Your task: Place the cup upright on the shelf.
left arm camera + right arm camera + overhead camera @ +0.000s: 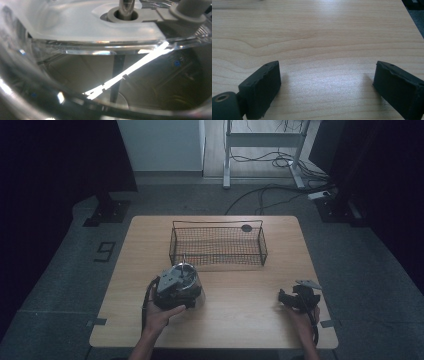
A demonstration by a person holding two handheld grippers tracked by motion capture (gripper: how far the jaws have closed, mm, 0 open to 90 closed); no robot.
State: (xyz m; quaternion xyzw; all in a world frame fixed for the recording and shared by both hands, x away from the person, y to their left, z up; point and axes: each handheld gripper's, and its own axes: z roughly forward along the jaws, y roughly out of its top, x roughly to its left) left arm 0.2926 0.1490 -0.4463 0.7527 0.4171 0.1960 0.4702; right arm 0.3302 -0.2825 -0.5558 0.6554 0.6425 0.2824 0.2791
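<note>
We see the left gripper [176, 289] at the near-left of the pale wooden worktop [240, 290], pressed up against a clear plastic domed container with a grey lid and a metal stem [186, 281]; whether its fingers actually clamp the container we cannot tell. The right gripper [295, 298] rests near the right edge with its fingers [263, 86] wide apart and empty. We judge the work barely begun, since the black wire-mesh basket [218, 246] behind the container holds nothing yet.
</note>
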